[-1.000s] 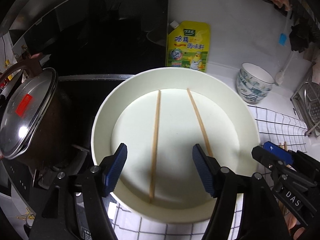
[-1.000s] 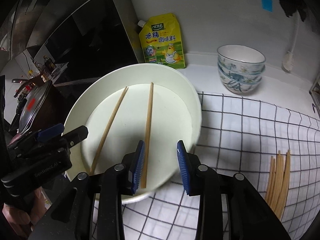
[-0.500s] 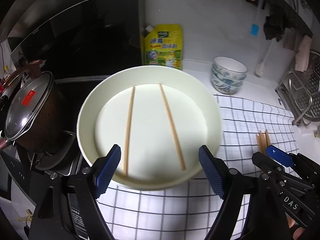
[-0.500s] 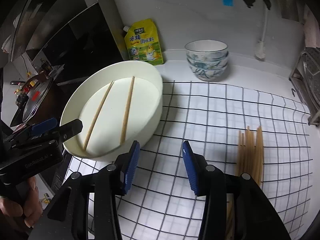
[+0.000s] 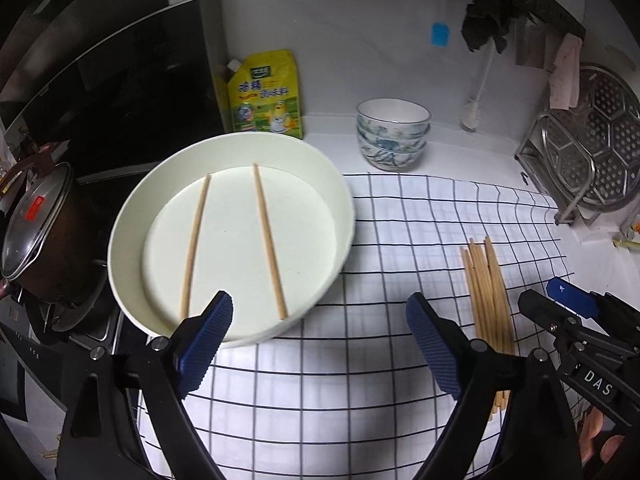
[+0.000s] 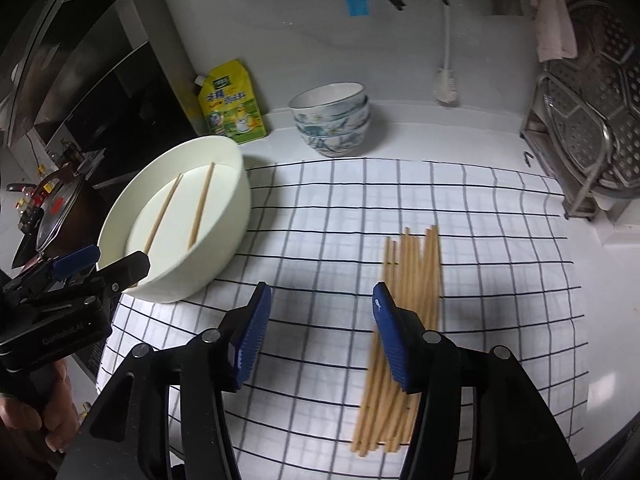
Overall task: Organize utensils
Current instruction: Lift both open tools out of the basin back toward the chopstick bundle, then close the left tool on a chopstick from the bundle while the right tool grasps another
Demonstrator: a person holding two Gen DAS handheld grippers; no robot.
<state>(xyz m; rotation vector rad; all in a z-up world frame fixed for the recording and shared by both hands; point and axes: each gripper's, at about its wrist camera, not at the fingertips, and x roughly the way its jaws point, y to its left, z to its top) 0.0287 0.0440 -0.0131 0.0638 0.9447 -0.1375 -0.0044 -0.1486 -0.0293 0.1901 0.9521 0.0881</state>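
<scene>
A large white round dish (image 5: 132, 208) holds two loose wooden chopsticks (image 5: 269, 248), lying apart; the dish also shows in the right wrist view (image 6: 224, 216). A bundle of several chopsticks (image 5: 486, 284) lies on the checked cloth to the right, and shows in the right wrist view (image 6: 408, 276). My left gripper (image 5: 320, 340) is open and empty, above the cloth by the dish's near rim. My right gripper (image 6: 320, 320) is open and empty, above the cloth, its right finger over the bundle's near end.
A white cloth with black grid (image 5: 400, 240) covers the counter. Stacked patterned bowls (image 5: 392, 132) and a yellow pouch (image 5: 266, 96) stand at the back wall. A lidded pot (image 5: 36, 216) sits on the stove at left. A metal dish rack (image 5: 592, 160) stands at right.
Both grippers have pulled back and to the right, away from the dish. The right gripper has opened wider and now hangs over the chopstick bundle.
</scene>
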